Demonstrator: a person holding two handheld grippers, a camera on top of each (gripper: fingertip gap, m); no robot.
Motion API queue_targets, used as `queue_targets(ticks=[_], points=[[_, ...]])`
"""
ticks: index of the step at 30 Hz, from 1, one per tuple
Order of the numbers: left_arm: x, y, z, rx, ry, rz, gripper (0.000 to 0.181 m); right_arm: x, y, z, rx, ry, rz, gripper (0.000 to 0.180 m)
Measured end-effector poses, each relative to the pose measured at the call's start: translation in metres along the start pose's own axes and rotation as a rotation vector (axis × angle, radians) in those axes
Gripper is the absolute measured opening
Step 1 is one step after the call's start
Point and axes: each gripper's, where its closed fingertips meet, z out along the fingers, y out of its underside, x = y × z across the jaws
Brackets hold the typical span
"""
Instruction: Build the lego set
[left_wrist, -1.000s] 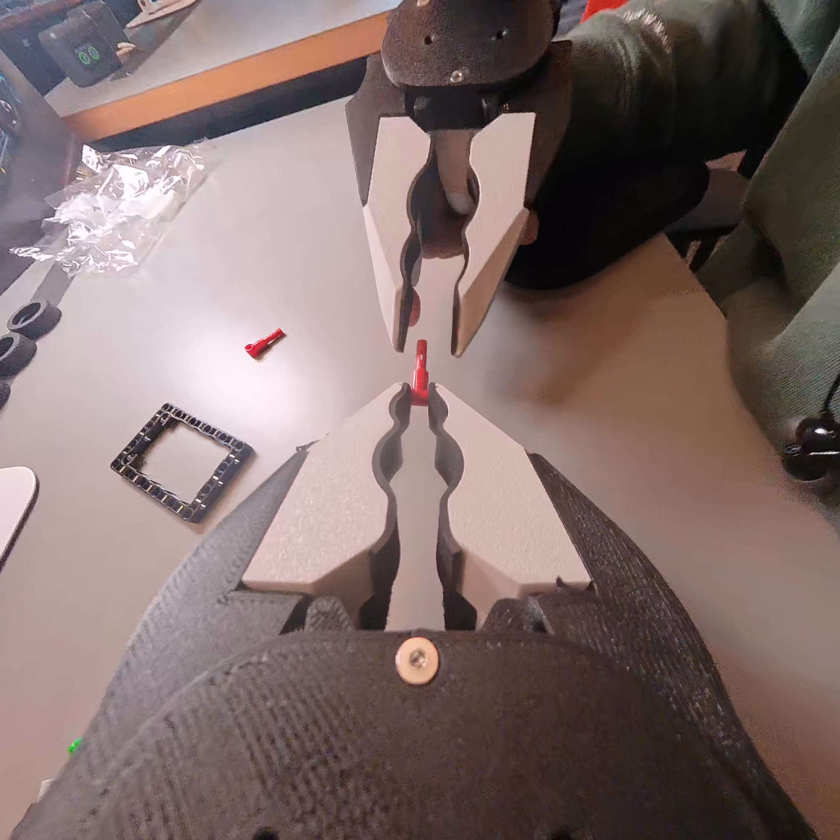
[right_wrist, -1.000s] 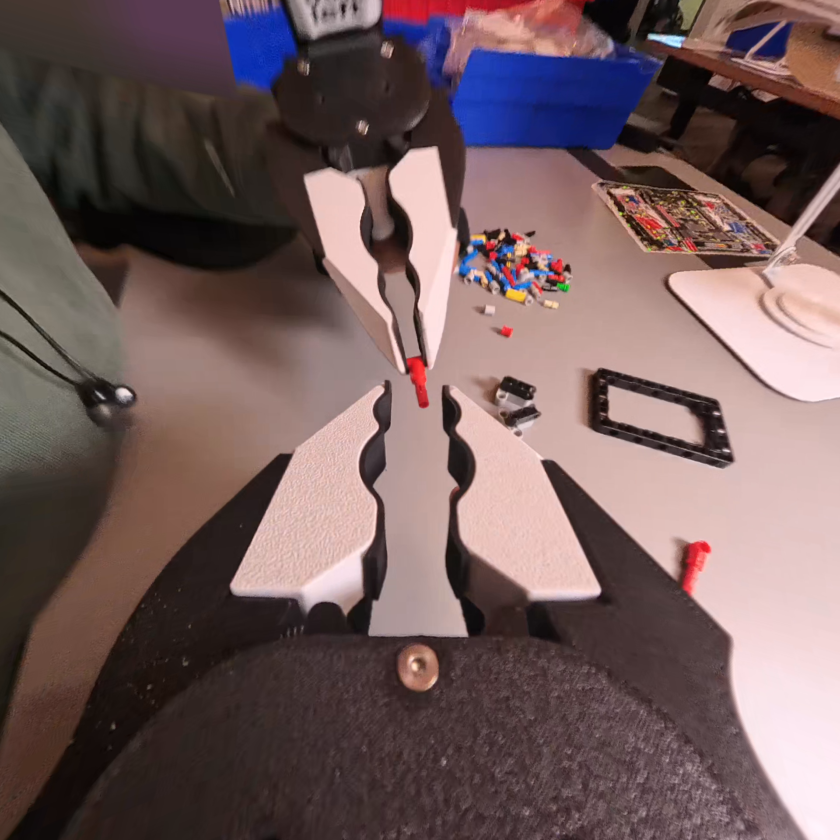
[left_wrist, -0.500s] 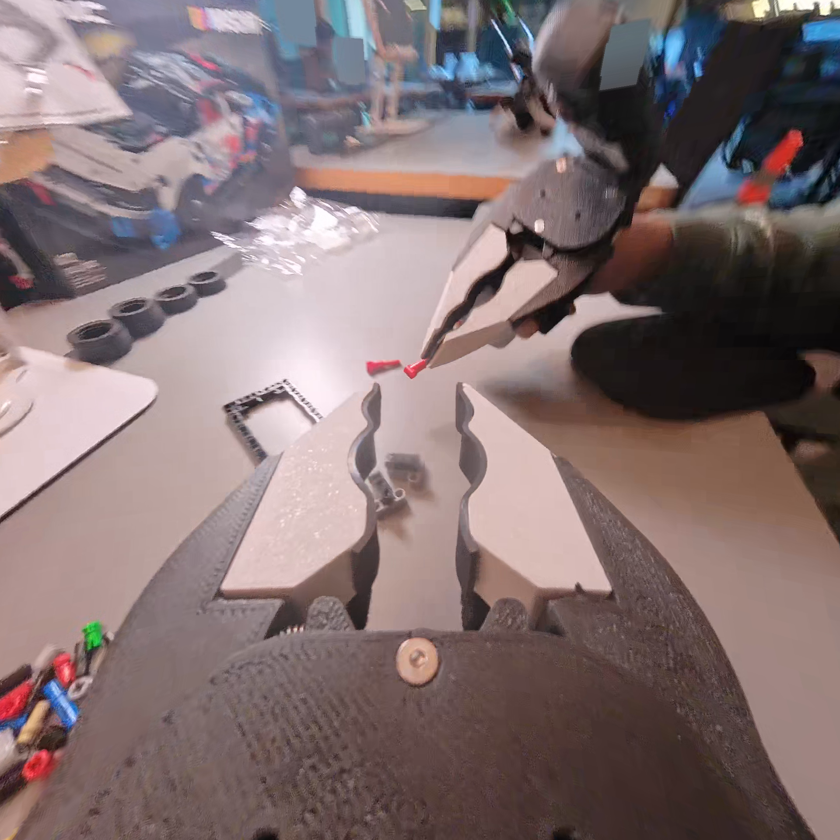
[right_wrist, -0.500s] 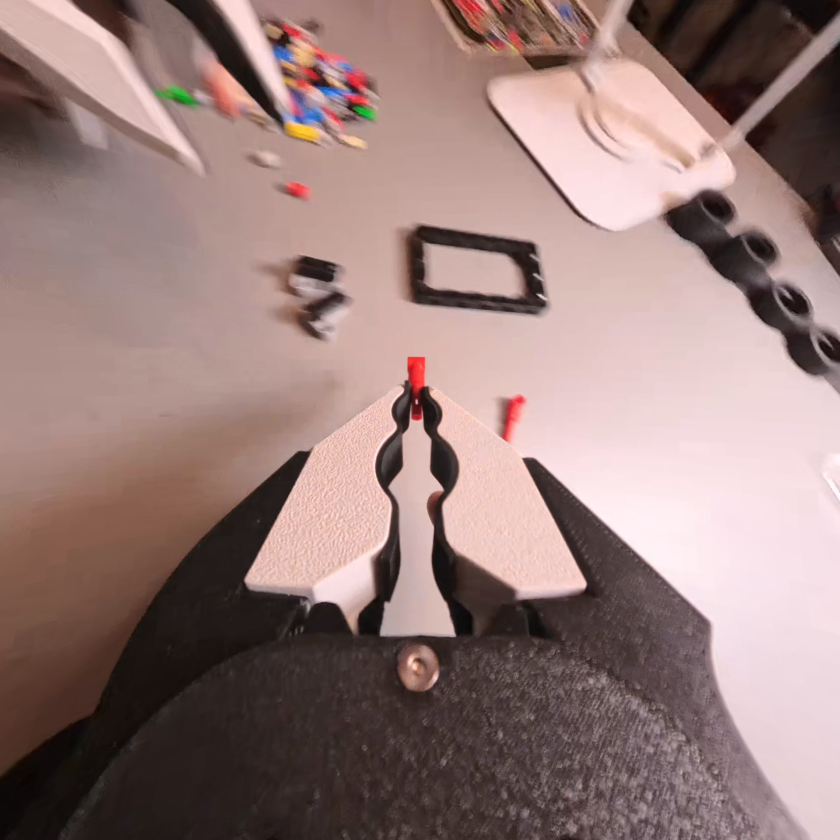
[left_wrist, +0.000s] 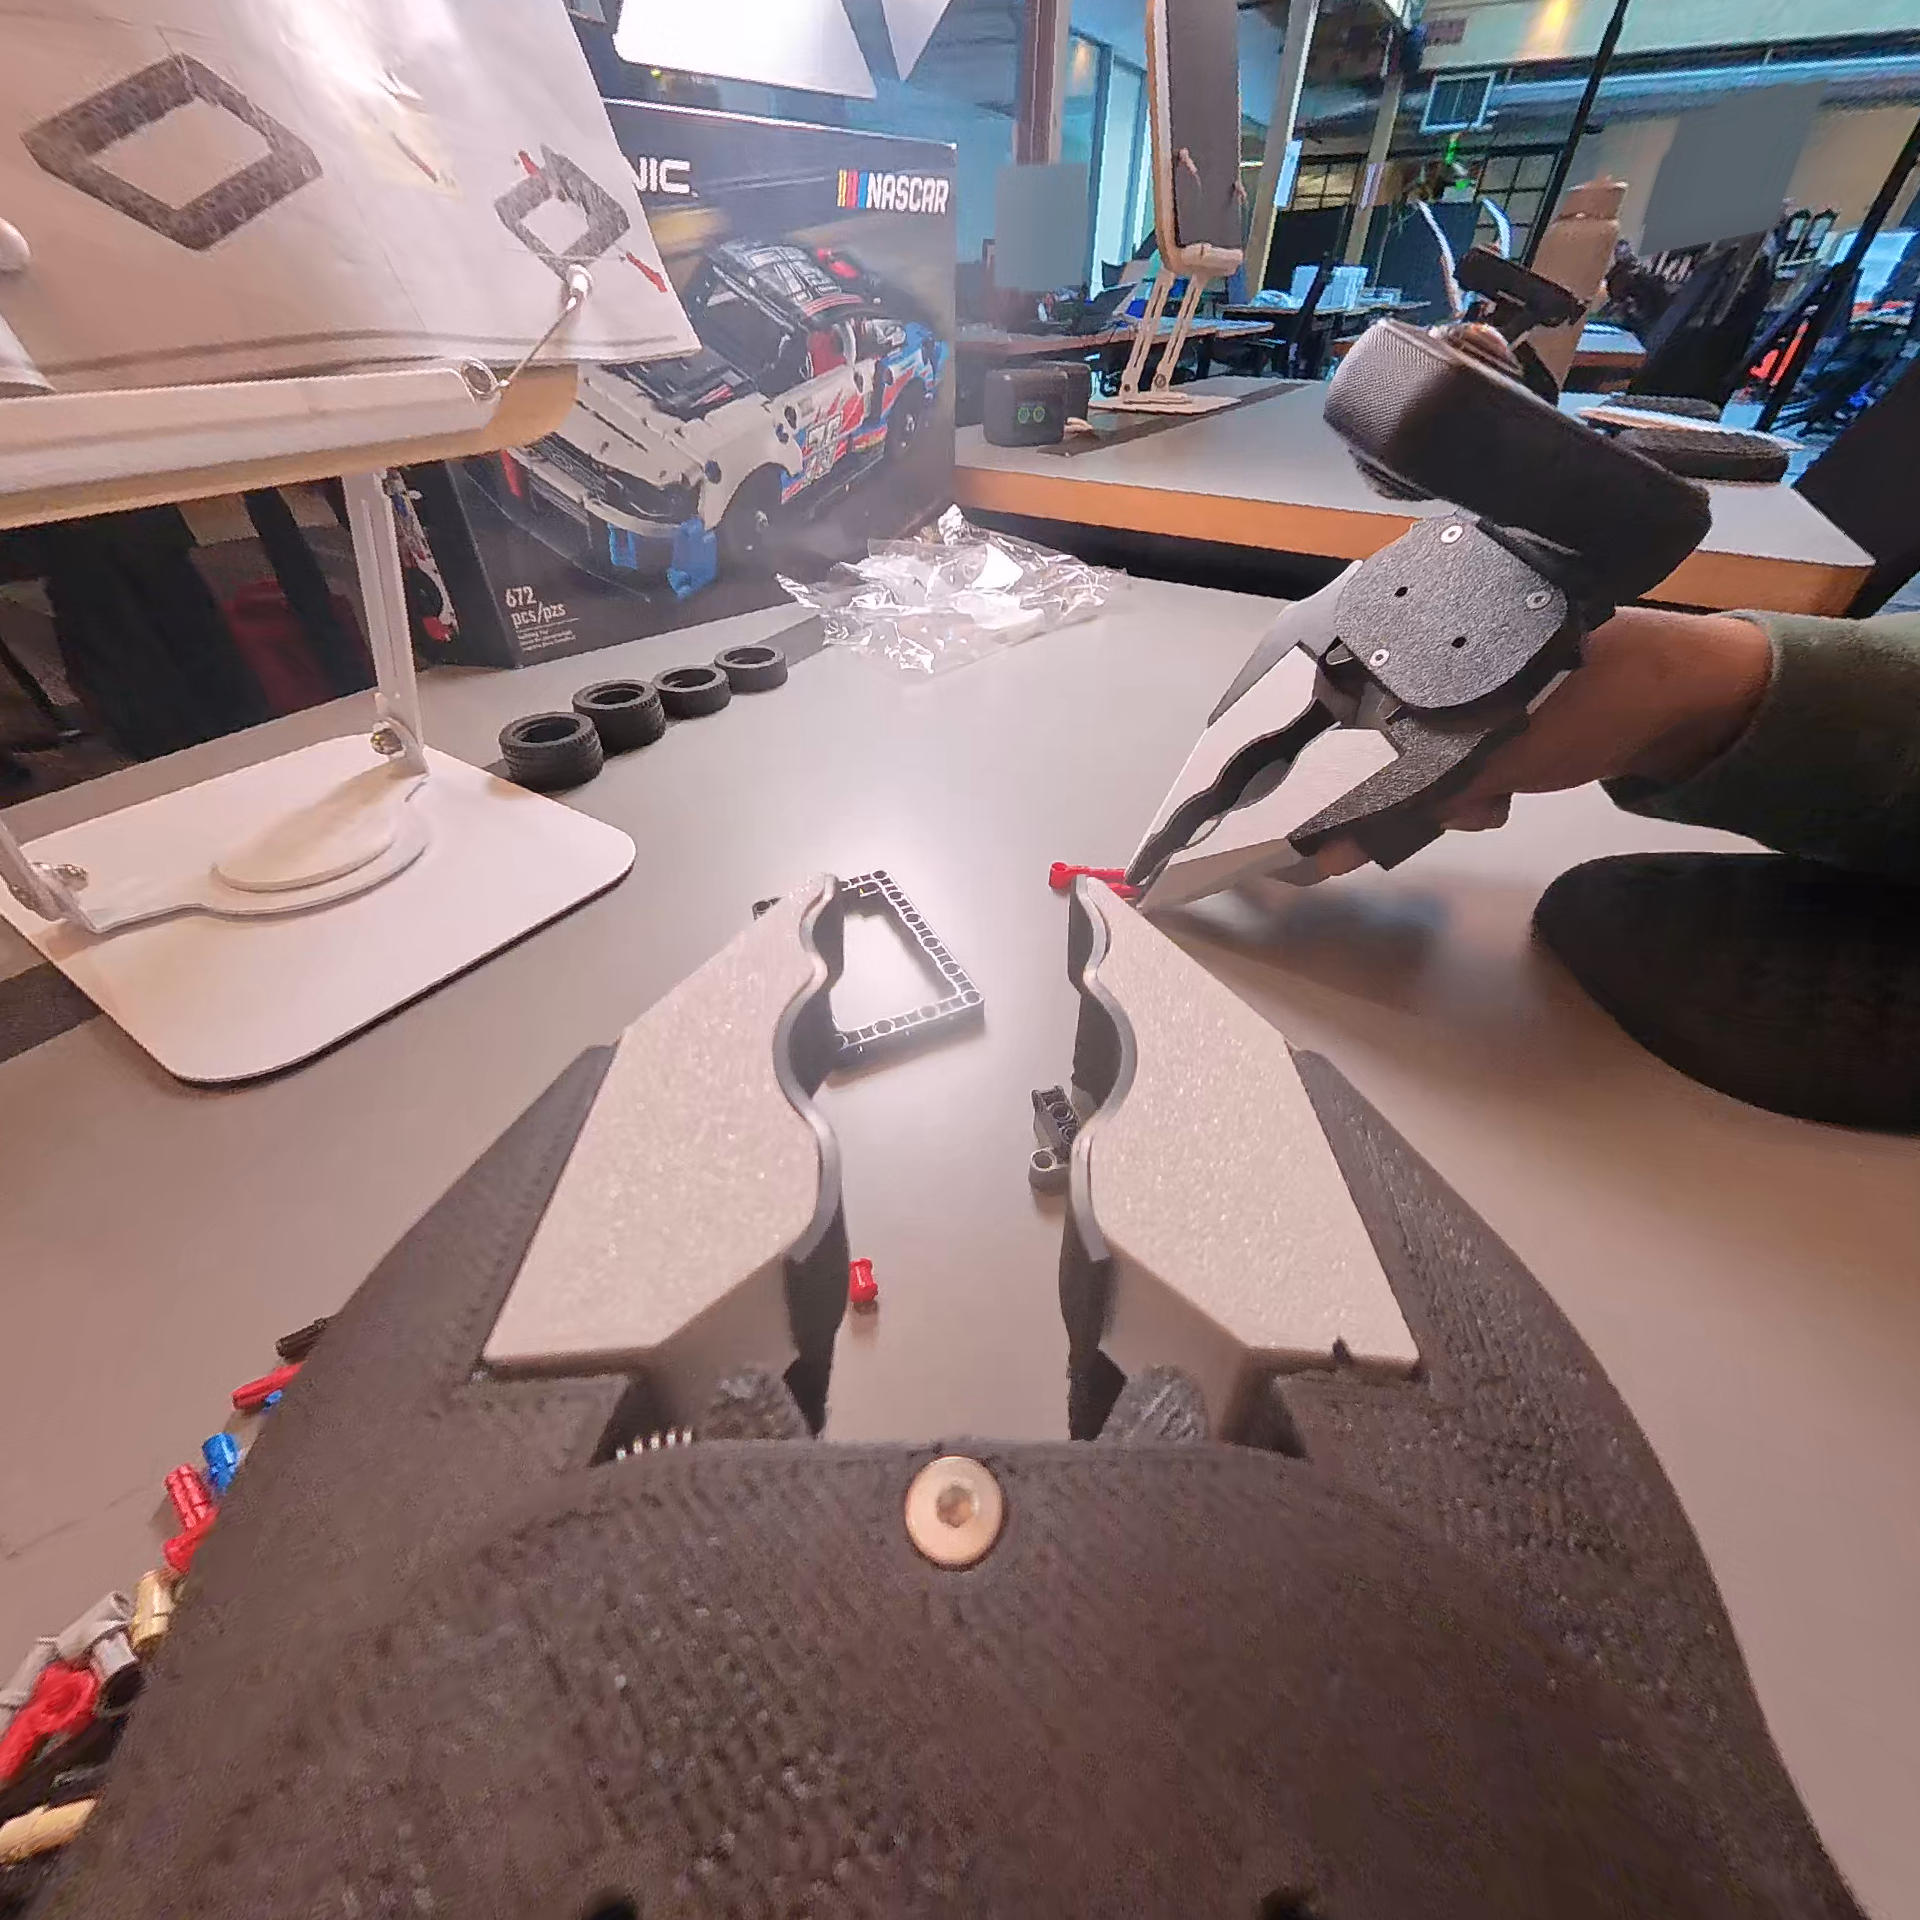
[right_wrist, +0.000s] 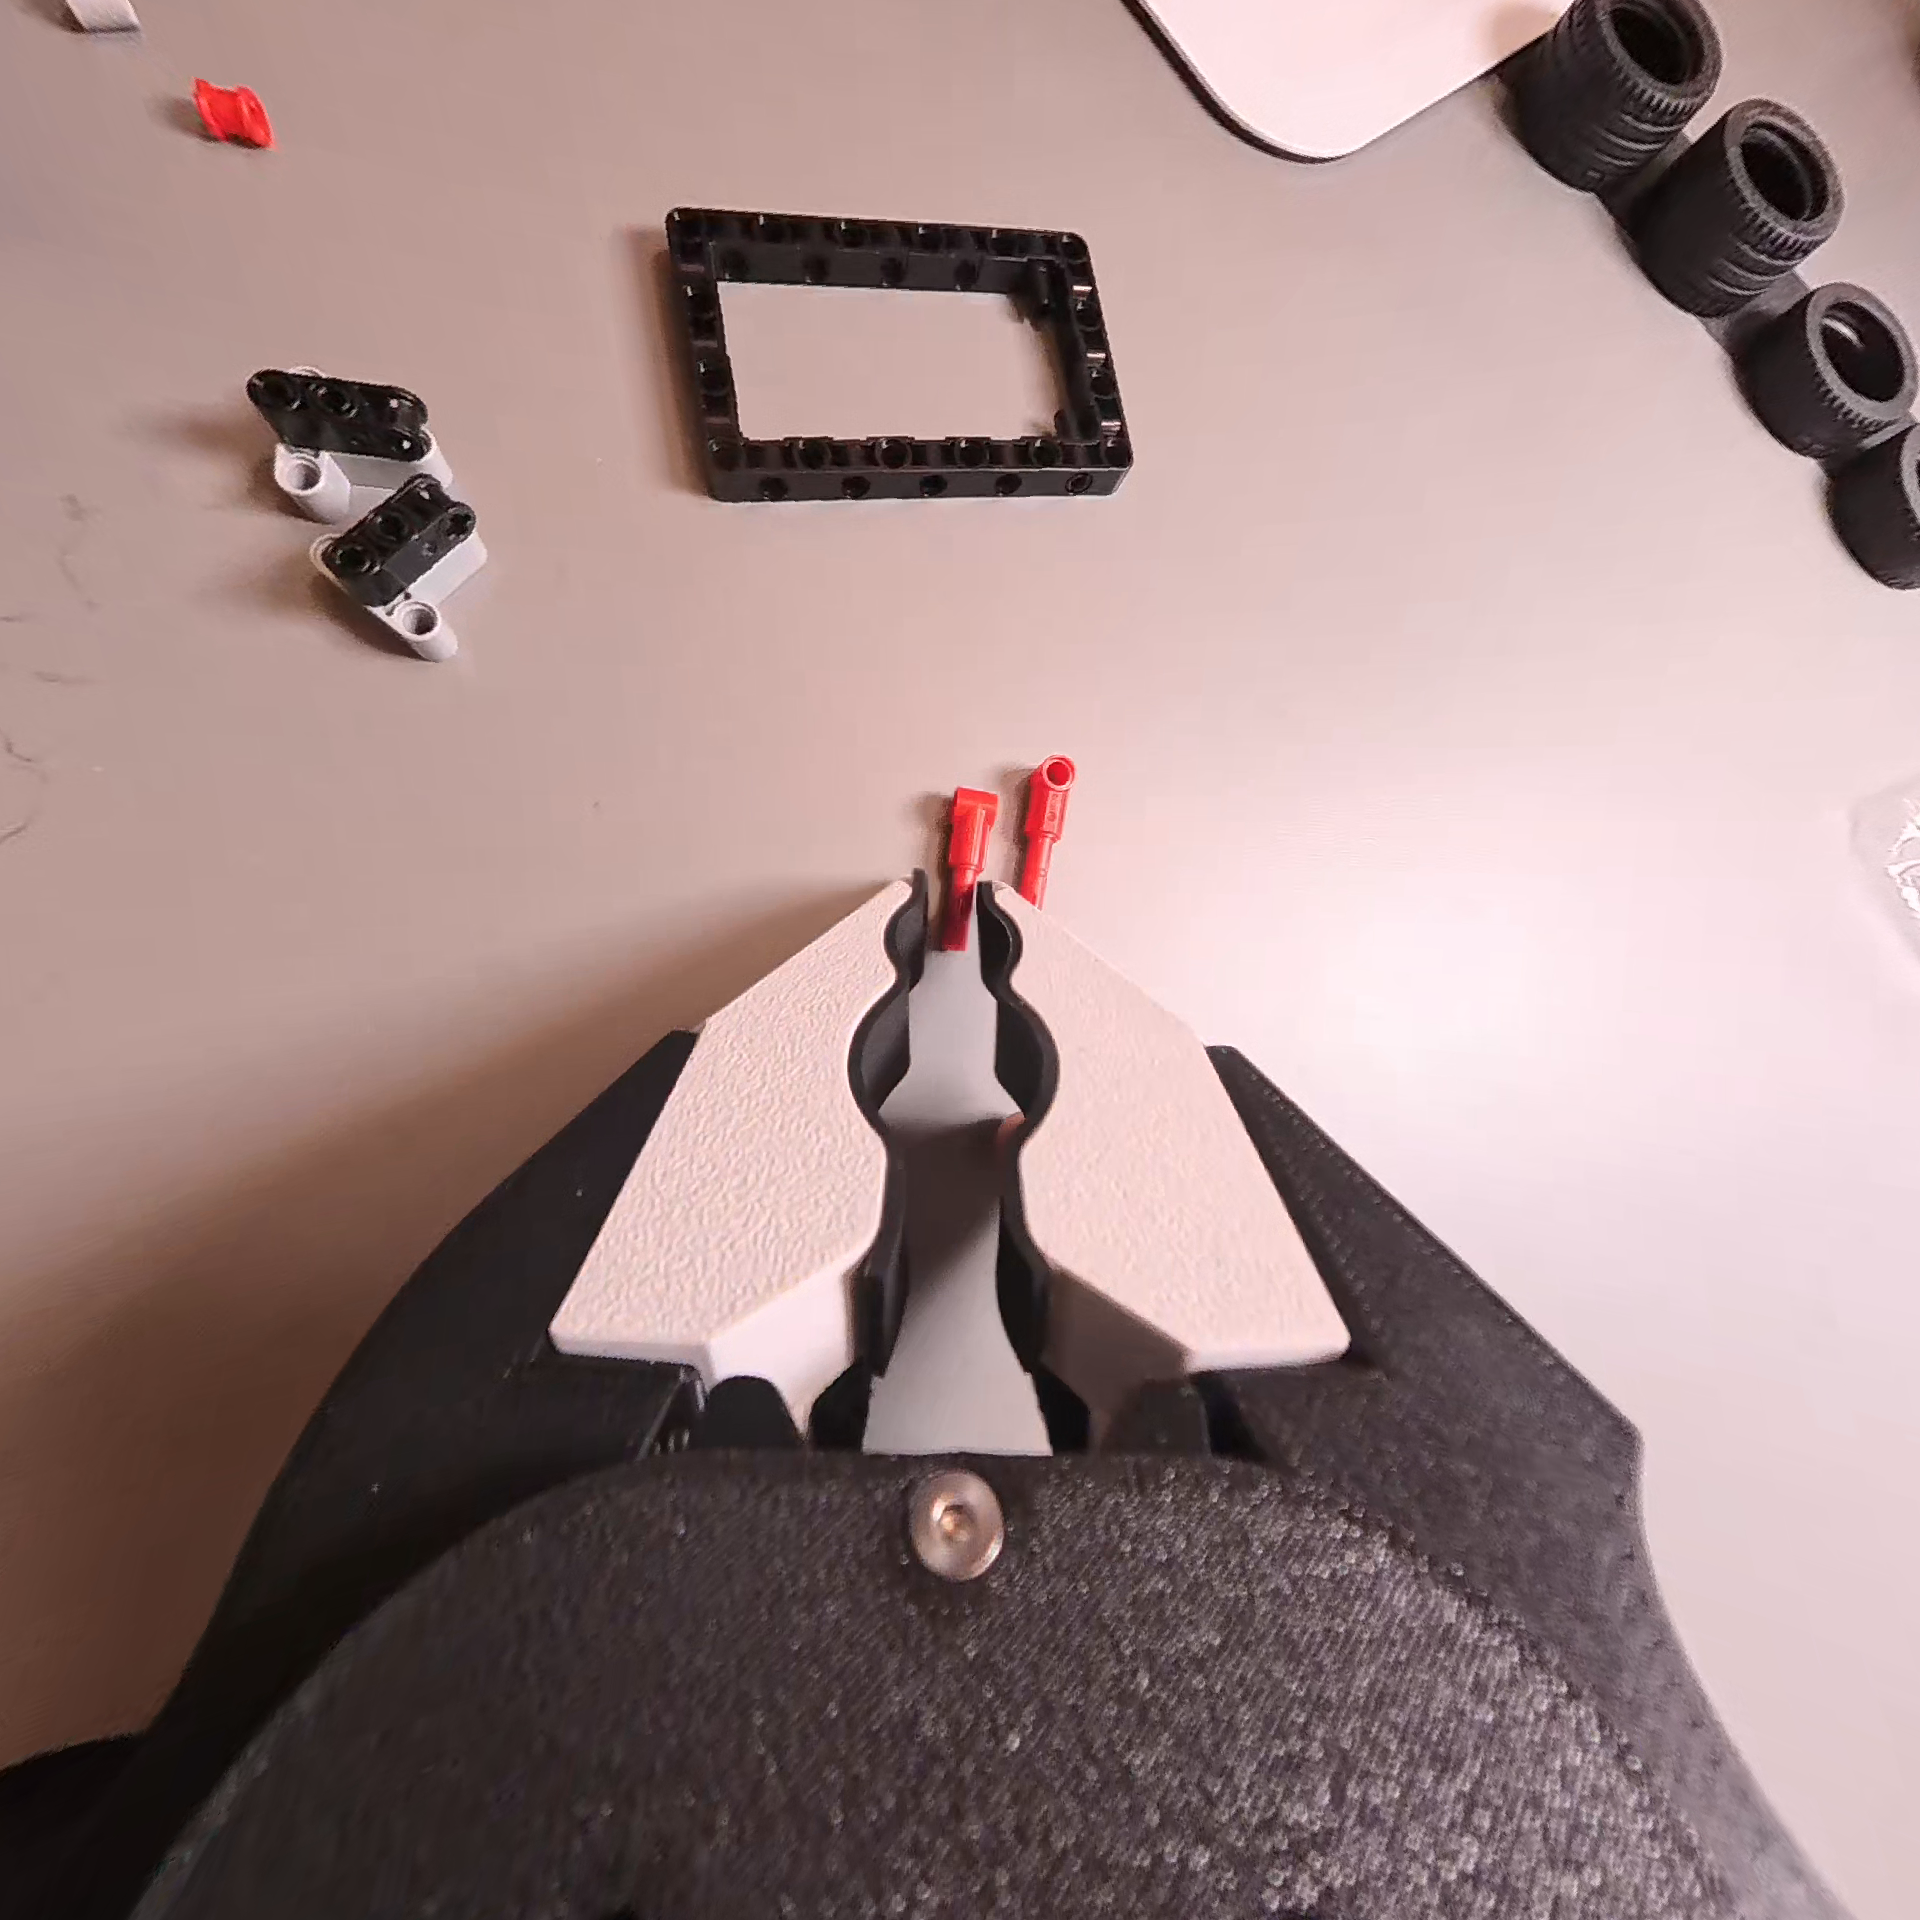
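My right gripper (right_wrist: 951, 902) is shut on a red pin (right_wrist: 969, 860) that sticks out past its tips, low over the grey table. A second red pin (right_wrist: 1044, 829) lies on the table just to its right. A black rectangular frame (right_wrist: 894, 353) lies farther ahead. My left gripper (left_wrist: 951, 899) is open and empty, with the black frame (left_wrist: 914, 966) showing between its fingers. In the left wrist view the right gripper (left_wrist: 1138, 883) tilts down to the table at the right, with red pin (left_wrist: 1075, 875) at its tips.
Two black-and-grey assemblies (right_wrist: 348, 436) (right_wrist: 405, 561) lie left of the frame, with a small red piece (right_wrist: 231, 109) beyond. Black tyres (left_wrist: 644, 712) line up by a white stand base (left_wrist: 312, 883). The set's box (left_wrist: 727, 416), a plastic bag (left_wrist: 935, 603) and loose pieces (left_wrist: 104, 1621) surround. The left gripper's tips are roughly 20 cm from the right gripper's. From my left tips it is roughly 10 cm to the small red piece (right_wrist: 231, 109); from my right, 20 cm. The left camera catches it too, in the left wrist view (left_wrist: 864, 1274).
The red pin passed from my left gripper to my right. The left opened and drew back. The right carried the pin down beside the other red pin.
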Motion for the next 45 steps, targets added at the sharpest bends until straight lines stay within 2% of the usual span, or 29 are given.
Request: queue_targets(ticks=[7,10,16,20,22,23,28,33,38,45], points=[[-0.001,0.005,0.002,-0.02,-0.007,0.025,0.042,-0.007,-0.009,-0.01,0.088,-0.052,0.036,0.015],[-0.002,0.008,0.003,-0.028,-0.011,0.038,0.042,0.002,-0.023,-0.022,0.221,-0.038,0.071,0.018],[-0.008,0.01,0.004,-0.027,-0.039,0.058,0.042,0.04,-0.048,-0.053,0.547,0.098,0.19,0.022],[-0.018,0.005,0.001,0.003,-0.08,0.047,0.042,0.062,-0.049,-0.059,0.64,0.153,0.272,0.028],[-0.023,0.006,0.001,0.003,-0.089,0.037,0.042,0.069,-0.053,-0.06,0.674,0.16,0.303,0.018],[-0.025,0.007,0.001,0.0,-0.093,0.034,0.041,0.071,-0.055,-0.061,0.687,0.168,0.304,0.0],[-0.031,0.01,0.001,0.0,-0.097,0.007,0.04,0.097,-0.086,-0.067,0.767,0.276,0.249,0.0],[-0.038,0.006,0.002,0.034,-0.131,0.021,0.038,0.169,-0.155,-0.071,0.866,0.394,0.203,0.001],[-0.048,0.001,-0.004,0.061,-0.18,0.042,0.037,0.232,-0.203,-0.05,0.899,0.442,0.229,0.006],[-0.057,0.002,-0.004,0.067,-0.184,-0.001,0.036,0.271,-0.221,-0.009,0.87,0.468,0.24,0.007]])
